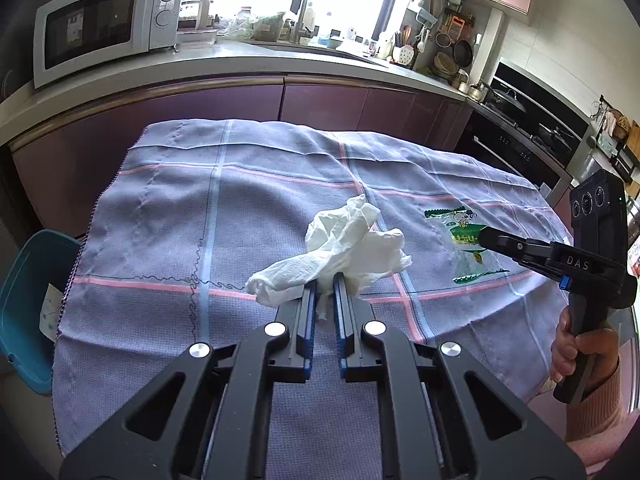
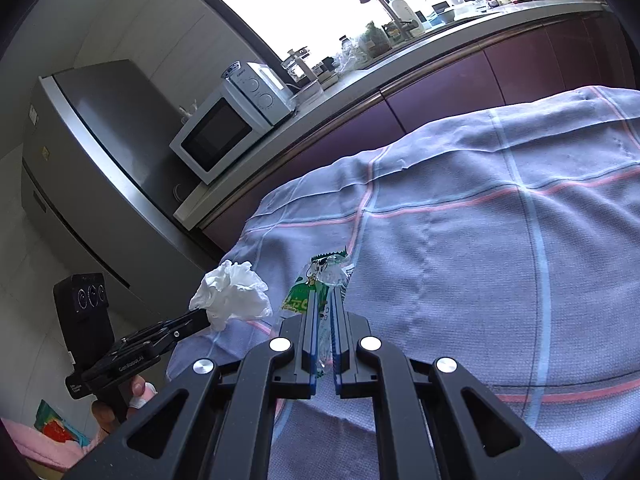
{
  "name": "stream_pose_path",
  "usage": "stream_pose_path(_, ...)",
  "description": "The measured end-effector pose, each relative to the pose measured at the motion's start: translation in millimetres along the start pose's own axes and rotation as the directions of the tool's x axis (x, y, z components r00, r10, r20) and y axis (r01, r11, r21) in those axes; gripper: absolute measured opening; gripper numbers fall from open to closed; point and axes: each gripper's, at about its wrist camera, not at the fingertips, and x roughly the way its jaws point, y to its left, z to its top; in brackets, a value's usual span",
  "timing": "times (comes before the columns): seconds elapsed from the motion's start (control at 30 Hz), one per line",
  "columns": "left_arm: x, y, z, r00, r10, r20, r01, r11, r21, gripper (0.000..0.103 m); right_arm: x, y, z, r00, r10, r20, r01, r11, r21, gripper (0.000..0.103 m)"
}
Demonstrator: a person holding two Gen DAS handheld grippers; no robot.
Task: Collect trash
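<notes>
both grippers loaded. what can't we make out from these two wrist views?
- Blue bin, left wrist view: cut off by the left edge and the cloth; inside hidden.
- Green snack wrapper: print too small to read; lower end hidden between the right gripper jaws.
- Crumpled tissue: pinched end hidden inside the left gripper jaws.
- Table under the cloth: fully covered.
- Window: blown out, both views.

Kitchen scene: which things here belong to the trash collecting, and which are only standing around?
Belong to the job:
- tissue, held in the left gripper
- wrapper, held in the right gripper
- blue bin beside the table, probably for the trash

Only standing around:
- microwave
- fridge
- cloth on the table
- stove
</notes>
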Motion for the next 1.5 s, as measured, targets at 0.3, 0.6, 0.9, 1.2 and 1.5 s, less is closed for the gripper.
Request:
stream_pose_path(0.3, -18.6, 17.5, -8.4, 0.999, 0.036, 0.020, -0.035, 0.999, -0.024, 0.009, 15.9, 21.9, -4.6, 0.999, 0.038, -0.025, -0.038, 0.999, -0.025, 0.005)
stream_pose_path(0.6, -34.4, 32.4, -16.2, 0.997, 0.064, 0.033, -0.062, 0.997, -0.052, 0.009, 28.6, 38.7, -6.5, 0.997, 0.066, -0.047, -0.068, 0.997, -0.044, 0.005)
stream_pose_path(0.9, -47.3, 41.6, -20.1, 0.995, 0.083, 0.046, -0.080, 0.995, -0.066, 0.009, 35.3, 50.1, -8.3, 0.995, 0.082, -0.059, -0.085, 0.995, -0.052, 0.005)
stream_pose_path(1.2, -57.2, 46.3, -22.9, 0.993, 0.104, 0.063, -0.100, 0.992, -0.075, 0.009, 42.9, 56.5, -9.0, 0.993, 0.095, -0.071, -0.100, 0.993, -0.063, 0.005)
stream_pose_path(1.5, -64.1, 51.5, -25.5, 0.990, 0.119, 0.070, -0.113, 0.990, -0.085, 0.009, 50.1, 60.5, -8.9, 0.991, 0.110, -0.080, -0.116, 0.991, -0.070, 0.005)
